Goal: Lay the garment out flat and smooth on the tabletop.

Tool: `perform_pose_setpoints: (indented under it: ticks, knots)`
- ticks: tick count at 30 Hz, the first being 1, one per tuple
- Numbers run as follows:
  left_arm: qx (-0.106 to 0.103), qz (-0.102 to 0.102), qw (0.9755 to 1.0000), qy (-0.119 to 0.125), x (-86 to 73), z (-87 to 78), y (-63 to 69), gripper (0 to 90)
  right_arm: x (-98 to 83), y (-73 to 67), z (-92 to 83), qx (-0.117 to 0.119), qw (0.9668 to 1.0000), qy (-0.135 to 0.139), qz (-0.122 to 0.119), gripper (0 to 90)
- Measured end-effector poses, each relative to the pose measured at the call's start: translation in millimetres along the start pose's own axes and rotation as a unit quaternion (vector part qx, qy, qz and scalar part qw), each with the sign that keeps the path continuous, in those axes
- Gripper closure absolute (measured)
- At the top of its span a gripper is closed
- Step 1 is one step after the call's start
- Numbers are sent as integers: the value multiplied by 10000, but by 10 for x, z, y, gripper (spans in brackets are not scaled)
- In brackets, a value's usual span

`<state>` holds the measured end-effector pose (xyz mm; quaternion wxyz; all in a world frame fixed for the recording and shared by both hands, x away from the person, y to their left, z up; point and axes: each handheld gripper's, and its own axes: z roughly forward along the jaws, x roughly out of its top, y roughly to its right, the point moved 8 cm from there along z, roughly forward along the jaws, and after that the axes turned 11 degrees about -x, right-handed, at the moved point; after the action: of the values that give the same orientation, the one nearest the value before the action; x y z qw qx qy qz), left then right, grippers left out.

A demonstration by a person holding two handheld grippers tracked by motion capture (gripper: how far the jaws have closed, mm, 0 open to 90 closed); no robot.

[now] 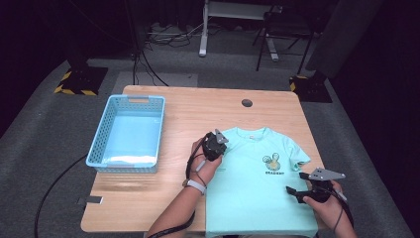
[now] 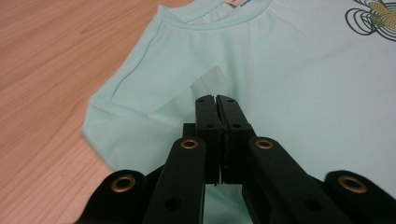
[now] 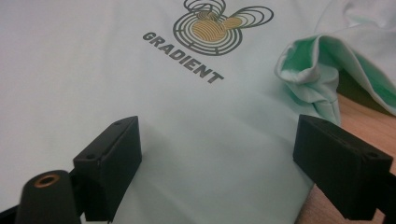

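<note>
Looks like a folding job, maybe with the blue basket (image 1: 99, 130) as the last stop. Pale green T-shirt (image 1: 252, 188) lying flat and face up on the table (image 1: 188, 106), on the side of the basket nearest the person's right hand, a little apart from it.

Left gripper (image 1: 214, 145) down on the shirt's shoulder, on the edge nearest the basket. Jaws pressed tight together in the left gripper view (image 2: 215, 99), with what looks like a small peak of cloth caught at the tips. Right gripper (image 1: 292, 191) low over the shirt edge far from the basket, jaws spread wide (image 3: 224, 154) and holding nothing, with flat cloth between them.

Sleeve (image 3: 308, 70) on the side away from the basket bunched up and open, not lying flat.

To do this step well:
- Check for a good bite of cloth in the left jaws, not just the top layer.
- Bring the right jaws down over the shirt edge and close on both layers.
- Lift both sides gently and together, away from the basket or toward it, never one alone.
- Smooth that bunched sleeve first, or fold it in neatly.
- Go slow, so no new wrinkles across the print (image 3: 210, 23)
</note>
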<state>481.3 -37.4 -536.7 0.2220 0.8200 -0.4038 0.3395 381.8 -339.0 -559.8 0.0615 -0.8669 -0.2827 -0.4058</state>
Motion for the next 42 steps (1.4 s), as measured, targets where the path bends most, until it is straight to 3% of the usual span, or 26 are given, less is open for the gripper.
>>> perform_pose_setpoints:
  ticks: [4, 10, 17, 21, 26, 31, 37, 42]
  knots:
    - [99, -69, 9998, 185, -40, -166, -22, 876, 0, 0, 0, -2, 10000, 0, -2, 158]
    - [284, -214, 9991, 243, -219, -431, -61, 844, 0, 0, 0, -8, 10000, -3, -6, 158]
    - [770, -733, 9939, 296, -578, -822, -194, 703, 0, 0, 1, -11, 10000, -3, -6, 158]
    - [871, -819, 9914, 531, -567, -930, -200, 553, 0, 0, 1, -11, 10000, -4, -4, 158]
    - [815, -725, 9921, 620, -410, -858, -153, 428, 0, 0, 1, -13, 10000, -3, -4, 158]
    - [555, -441, 9959, 569, -180, -592, -29, 367, 0, 0, 1, -13, 10000, -2, -5, 159]
    - [257, -219, 9982, 493, 20, -298, 146, 354, 1, 3, 1, -11, 10000, 3, 8, 162]
    - [155, -212, 9989, 395, 60, -172, 197, 360, 1, 5, 1, -9, 10000, 4, 17, 163]
